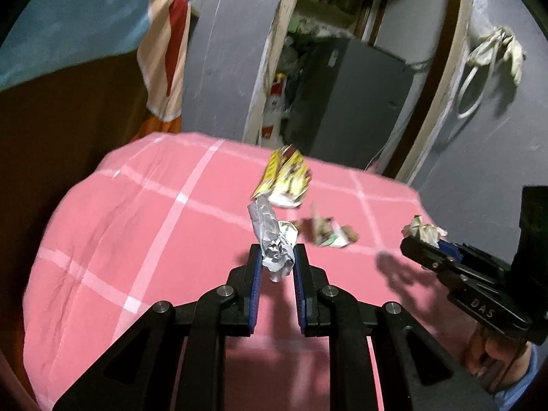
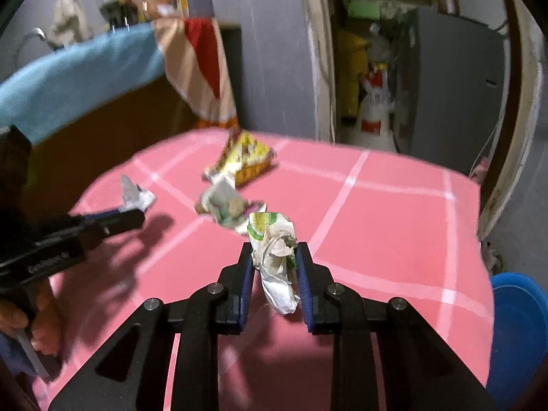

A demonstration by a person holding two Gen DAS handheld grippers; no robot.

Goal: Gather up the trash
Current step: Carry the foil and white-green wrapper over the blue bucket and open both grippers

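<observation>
My left gripper [image 1: 277,253] is shut on a crumpled silver-grey wrapper [image 1: 272,236], held just above the pink checked tablecloth [image 1: 137,222]. My right gripper [image 2: 274,251] is shut on a crumpled white-and-green paper [image 2: 277,263]. In the left wrist view the right gripper [image 1: 416,241] comes in from the right with its white-and-green paper [image 1: 424,231]. In the right wrist view the left gripper [image 2: 135,214] comes in from the left with its wrapper [image 2: 135,197]. A yellow snack bag [image 1: 286,174] [image 2: 246,159] and a small crumpled scrap [image 1: 328,234] [image 2: 222,207] lie on the tablecloth [image 2: 394,222] beyond both grippers.
A blue tub [image 2: 517,325] stands on the floor off the table's right edge. A grey cabinet [image 1: 349,102] fills the doorway behind the table. Brown furniture draped with a blue cloth [image 1: 68,27] borders the left side.
</observation>
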